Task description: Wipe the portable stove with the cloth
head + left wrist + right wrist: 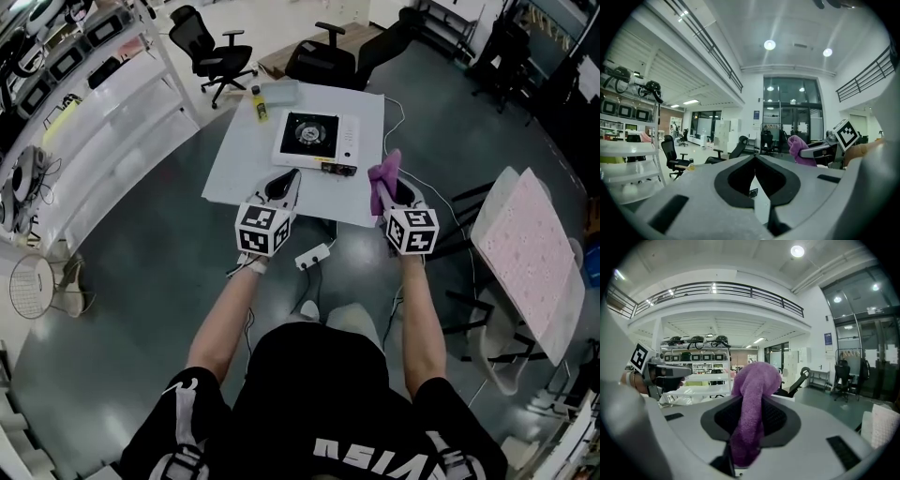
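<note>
- The white portable stove (316, 139) with a black round burner sits flat on the white rectangular table (225, 178), towards the table's far side. Its long axis runs left to right, and its control panel faces the near edge.
- The right gripper (397, 197) is clenched on the purple terry cloth (382, 180). In the right gripper view the cloth stands up between the jaws and flops forward over their tips.
- The left gripper (284, 184) has its jaws pressed together with nothing between them.
- Both grippers hover at the table's near edge and point towards the far side.
- The stove lies farther off and to the left of the cloth-bearing gripper, whose tips are near the stove's near right corner.
- The left gripper lines up with the stove's near left corner and looks about as close.
- My judgement is that the cloth hand must go forward, leftward and down to lay the cloth on the stove top.
- A small yellow bottle (260, 105) stands beyond the stove's far left corner, and its label is too small to read.
- The stove's front panel has a small dark strip with print that is not legible.
- Each gripper's cube carries black-and-white square patterns and no words.
- White letters on the person's black shirt are cut off at the frame's edge and cannot be read reliably.
</note>
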The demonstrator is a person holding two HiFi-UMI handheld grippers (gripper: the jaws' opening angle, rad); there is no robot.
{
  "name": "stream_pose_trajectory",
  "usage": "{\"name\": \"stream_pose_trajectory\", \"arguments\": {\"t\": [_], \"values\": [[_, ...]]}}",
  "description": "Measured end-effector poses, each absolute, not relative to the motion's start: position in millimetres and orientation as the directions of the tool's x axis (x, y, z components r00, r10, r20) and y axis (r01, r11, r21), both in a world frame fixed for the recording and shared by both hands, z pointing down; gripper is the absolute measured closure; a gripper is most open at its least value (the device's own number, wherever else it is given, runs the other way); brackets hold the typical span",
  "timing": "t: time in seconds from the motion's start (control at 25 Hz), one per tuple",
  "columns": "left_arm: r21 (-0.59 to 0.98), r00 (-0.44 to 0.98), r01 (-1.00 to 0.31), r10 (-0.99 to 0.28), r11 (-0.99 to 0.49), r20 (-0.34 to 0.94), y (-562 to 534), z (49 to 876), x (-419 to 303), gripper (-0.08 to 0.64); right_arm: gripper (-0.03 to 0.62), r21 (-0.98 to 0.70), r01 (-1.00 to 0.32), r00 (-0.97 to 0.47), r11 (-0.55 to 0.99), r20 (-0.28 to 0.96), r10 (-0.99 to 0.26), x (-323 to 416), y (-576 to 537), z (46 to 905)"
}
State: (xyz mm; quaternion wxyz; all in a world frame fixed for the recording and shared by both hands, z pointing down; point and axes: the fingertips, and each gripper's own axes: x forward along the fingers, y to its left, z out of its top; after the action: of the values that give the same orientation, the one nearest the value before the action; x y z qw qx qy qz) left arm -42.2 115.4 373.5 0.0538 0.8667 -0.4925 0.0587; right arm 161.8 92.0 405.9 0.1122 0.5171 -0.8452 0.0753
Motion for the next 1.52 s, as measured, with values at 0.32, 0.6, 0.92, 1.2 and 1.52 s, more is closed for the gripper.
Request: {"name": "stream_pose_trajectory", "arguments": {"t": [0.32,0.6,0.92,1.2,1.52], "values": [[0.047,0.514,-0.856,-0.839,-0.515,0.177,73,386,-38,0.555,0.486,-0.023,-0.894,-0.436,0.448,0.283,-0.854,166,46,417],[0.043,0.515,-0.855,-0.834,-0.517,0.200,17,397,-28,0.555,0.486,-0.038,-0.887,-0.450,0.460,0.293,-0.843,171,-17,428],[0.037,0.500,-0.863,-0.839,-0.504,0.216,-74,403,-10,0.555,0.486,-0.048,-0.874,-0.474,0.483,0.305,-0.826,182,-112,435],[0.033,0.477,-0.875,-0.849,-0.483,0.229,-134,410,3,0.555,0.486,-0.056,-0.853,-0.507,0.519,0.327,-0.798,186,-187,444],[0.049,0.444,-0.893,-0.859,-0.447,0.255,-183,432,13,0.555,0.486,-0.071,-0.822,-0.550,0.565,0.358,-0.755,185,-242,464]]}}
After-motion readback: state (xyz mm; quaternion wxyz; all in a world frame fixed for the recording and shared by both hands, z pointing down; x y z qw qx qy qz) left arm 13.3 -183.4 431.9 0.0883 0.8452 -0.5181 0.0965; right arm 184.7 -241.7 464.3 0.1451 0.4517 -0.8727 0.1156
